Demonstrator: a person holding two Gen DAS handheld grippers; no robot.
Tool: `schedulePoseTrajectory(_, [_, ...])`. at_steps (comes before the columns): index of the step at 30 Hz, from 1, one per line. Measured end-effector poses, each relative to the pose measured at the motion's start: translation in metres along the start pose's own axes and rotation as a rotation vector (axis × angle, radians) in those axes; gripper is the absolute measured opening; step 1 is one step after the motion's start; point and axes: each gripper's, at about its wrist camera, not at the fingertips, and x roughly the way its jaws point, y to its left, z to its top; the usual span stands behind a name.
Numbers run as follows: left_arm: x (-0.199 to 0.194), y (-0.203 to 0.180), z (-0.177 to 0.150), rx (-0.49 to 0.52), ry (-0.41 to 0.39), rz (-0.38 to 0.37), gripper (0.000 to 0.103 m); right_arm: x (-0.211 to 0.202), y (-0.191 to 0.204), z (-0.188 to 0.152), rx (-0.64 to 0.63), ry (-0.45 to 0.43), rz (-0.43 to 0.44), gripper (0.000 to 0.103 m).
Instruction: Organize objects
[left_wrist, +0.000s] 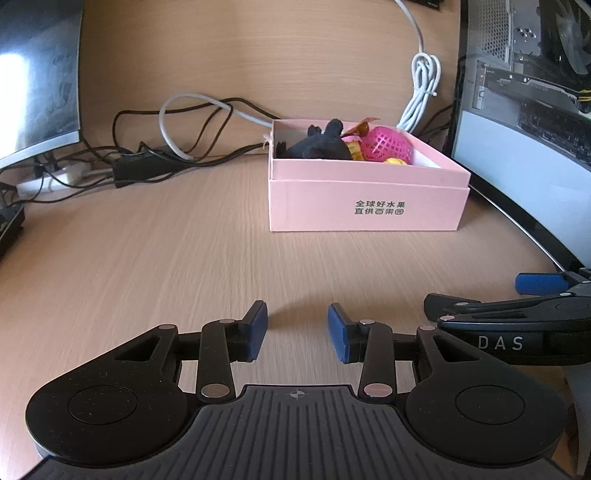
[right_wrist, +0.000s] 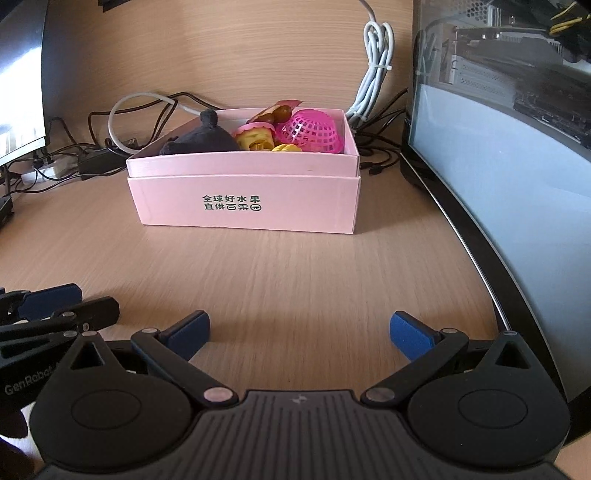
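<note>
Right wrist view, pink box (right_wrist: 243, 199), toys inside

Light wood-grain desk top (left_wrist: 147, 258), same laminate on the upright back panel (left_wrist: 258, 48) behind it. Curved dark monitor (left_wrist: 37, 74) at left edge. Glass-sided black computer case (right_wrist: 498, 147) at right, internals visible. Tangle of black cables (left_wrist: 147, 155) and a bundled white cable (left_wrist: 421, 92) along the back panel. Daylight reflects off monitor and glass.
</note>
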Motion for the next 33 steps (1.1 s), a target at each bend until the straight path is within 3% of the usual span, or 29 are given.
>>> schedulePoseTrajectory(33, [0.0028, 0.0005, 0.0024, 0.006, 0.001, 0.005, 0.042, -0.0007, -0.0010, 0.0003, -0.002, 0.000, 0.001, 0.103])
